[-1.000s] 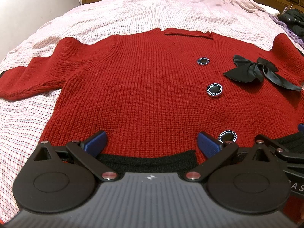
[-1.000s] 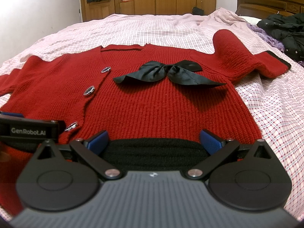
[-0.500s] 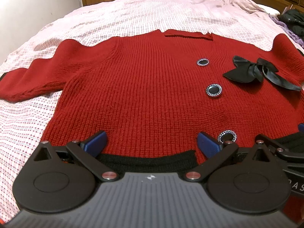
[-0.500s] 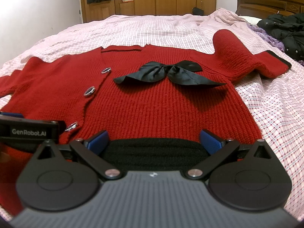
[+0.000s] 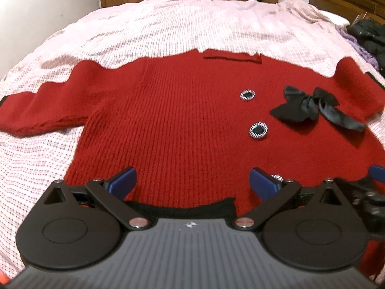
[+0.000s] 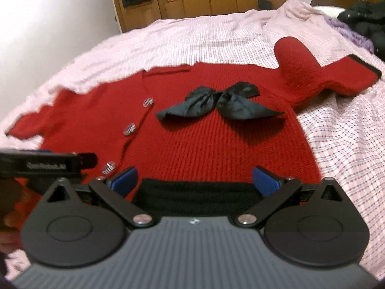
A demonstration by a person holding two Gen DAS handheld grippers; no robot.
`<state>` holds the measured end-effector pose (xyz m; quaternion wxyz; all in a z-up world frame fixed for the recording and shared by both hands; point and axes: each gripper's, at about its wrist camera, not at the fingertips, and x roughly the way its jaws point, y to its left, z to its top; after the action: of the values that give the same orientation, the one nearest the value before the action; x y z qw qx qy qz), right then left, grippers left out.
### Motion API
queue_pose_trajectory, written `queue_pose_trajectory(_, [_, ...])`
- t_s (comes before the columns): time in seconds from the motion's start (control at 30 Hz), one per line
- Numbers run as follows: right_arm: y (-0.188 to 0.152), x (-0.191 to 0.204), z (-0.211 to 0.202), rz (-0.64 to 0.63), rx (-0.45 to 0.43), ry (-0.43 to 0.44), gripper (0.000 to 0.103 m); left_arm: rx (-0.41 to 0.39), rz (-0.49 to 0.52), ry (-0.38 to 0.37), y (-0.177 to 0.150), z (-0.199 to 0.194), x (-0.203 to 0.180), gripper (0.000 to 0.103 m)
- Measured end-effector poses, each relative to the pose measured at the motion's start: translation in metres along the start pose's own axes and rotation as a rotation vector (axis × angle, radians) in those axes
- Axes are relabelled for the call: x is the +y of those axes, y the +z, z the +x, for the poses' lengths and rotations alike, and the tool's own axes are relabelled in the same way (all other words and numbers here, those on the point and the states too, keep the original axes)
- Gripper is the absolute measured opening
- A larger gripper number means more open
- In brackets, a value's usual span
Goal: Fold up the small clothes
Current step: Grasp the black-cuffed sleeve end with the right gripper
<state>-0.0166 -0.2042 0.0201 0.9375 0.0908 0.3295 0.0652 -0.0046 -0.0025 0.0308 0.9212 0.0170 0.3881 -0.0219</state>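
Both claws are spread wide and grip nothing. The left claw (image 5: 192, 180) and the right claw (image 6: 196, 178) sit side by side over the black hem (image 6: 195, 192) of the red cardigan (image 5: 173, 125), which lies flat, front up, on the bed (image 5: 168, 24) near its foot edge. Closing too shallow could catch one knit layer only, so the fold drags unevenly. The bow (image 6: 221, 101) or buttons (image 5: 258, 130) may bunch underneath, and the right sleeve (image 6: 312, 72) is already humped.

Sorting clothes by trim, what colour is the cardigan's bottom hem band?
Black hem band, clearest in the right wrist view.
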Motion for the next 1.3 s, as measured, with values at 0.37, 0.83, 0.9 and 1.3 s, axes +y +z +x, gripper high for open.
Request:
queue_pose_trajectory(0.37, [0.05,-0.097,-0.019,0.128,-0.111,-0.068,0.103,-0.011,-0.012,-0.011,0.026,-0.005,-0.011,0.103])
queue_pose_trajectory(0.83, [0.085,-0.233,0.042,0.376,-0.173,-0.209,0.103,0.043,0.014,-0.002,0.042,0.018,-0.04,0.103])
queue_pose_trajectory(0.9, [0.092,-0.249,0.054,0.402,-0.183,-0.233,0.103,0.05,0.022,0.002,0.043,0.02,-0.044,0.103])
queue_pose_trajectory(1.3, [0.114,-0.303,0.11,0.441,-0.206,-0.218,0.103,0.07,0.017,0.053,0.044,0.031,-0.04,0.103])
